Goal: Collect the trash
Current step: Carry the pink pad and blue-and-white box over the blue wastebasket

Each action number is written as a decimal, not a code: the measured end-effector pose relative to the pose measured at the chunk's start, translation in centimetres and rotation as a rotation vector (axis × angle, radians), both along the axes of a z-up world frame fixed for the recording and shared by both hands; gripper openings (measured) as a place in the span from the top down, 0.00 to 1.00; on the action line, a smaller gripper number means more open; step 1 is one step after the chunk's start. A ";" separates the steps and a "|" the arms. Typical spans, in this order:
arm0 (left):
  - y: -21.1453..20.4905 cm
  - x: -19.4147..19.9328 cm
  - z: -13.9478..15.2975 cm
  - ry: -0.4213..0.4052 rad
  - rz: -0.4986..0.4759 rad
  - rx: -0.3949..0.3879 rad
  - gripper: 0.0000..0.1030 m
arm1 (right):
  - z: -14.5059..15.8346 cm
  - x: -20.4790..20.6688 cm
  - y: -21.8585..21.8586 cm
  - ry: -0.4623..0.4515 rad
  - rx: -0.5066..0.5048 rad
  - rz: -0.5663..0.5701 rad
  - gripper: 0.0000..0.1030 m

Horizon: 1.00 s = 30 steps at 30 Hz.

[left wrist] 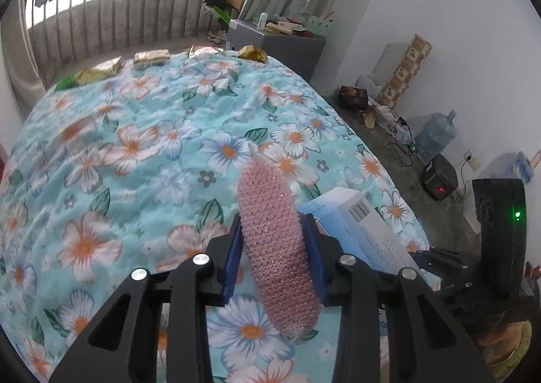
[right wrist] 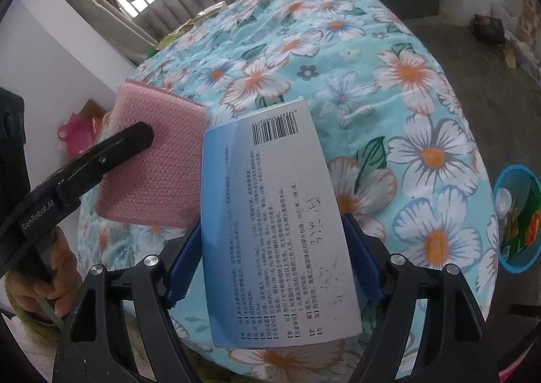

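The left gripper [left wrist: 275,247] is clamped on a pink piece of bubble-wrap padding [left wrist: 275,244], its two blue pads pressing the flat sheet edge-on from either side; the padding stands between the jaws and reaches well past the fingertips toward the far end of the bed, with its near end hanging below the pads. In the right wrist view the same pink padding [right wrist: 159,160] shows broadside at the left, with one black finger of the left gripper [right wrist: 133,139] laid across its face, and a hand [right wrist: 40,278] wrapped round that gripper's handle at the lower left. The right gripper [right wrist: 270,247] is closed on a white and blue rectangular cardboard box printed with a barcode and black text [right wrist: 270,214]; the box fills the gap between the blue pads, which bear on its long sides, and its barcode end sticks out beyond the fingertips. Both items are held above a turquoise quilt with white and orange flowers [left wrist: 135,146]. Gold crumpled wrappers [left wrist: 152,56] lie along the quilt's far edge. At the right, down on the floor beside the bed, stands a blue round waste bin with litter in it [right wrist: 517,214].
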<state>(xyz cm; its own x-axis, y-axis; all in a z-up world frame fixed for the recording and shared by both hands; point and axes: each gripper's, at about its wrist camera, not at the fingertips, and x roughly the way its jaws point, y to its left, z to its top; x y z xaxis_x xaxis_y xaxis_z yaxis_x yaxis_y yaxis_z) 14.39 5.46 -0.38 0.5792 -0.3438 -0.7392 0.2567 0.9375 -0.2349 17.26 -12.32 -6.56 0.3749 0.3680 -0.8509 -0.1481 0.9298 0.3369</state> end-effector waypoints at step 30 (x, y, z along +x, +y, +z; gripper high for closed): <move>-1.4 -1.0 1.3 -0.090 -0.040 0.078 0.70 | 1.8 -1.2 -3.7 -0.045 0.124 -0.112 0.32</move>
<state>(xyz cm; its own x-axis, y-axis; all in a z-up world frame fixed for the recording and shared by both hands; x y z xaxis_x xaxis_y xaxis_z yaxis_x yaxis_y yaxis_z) 13.37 4.09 0.92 0.6317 -0.3111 -0.7101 0.3108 0.9407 -0.1356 16.05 -15.99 -4.80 0.4561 0.4232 -0.7828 -0.0637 0.8929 0.4457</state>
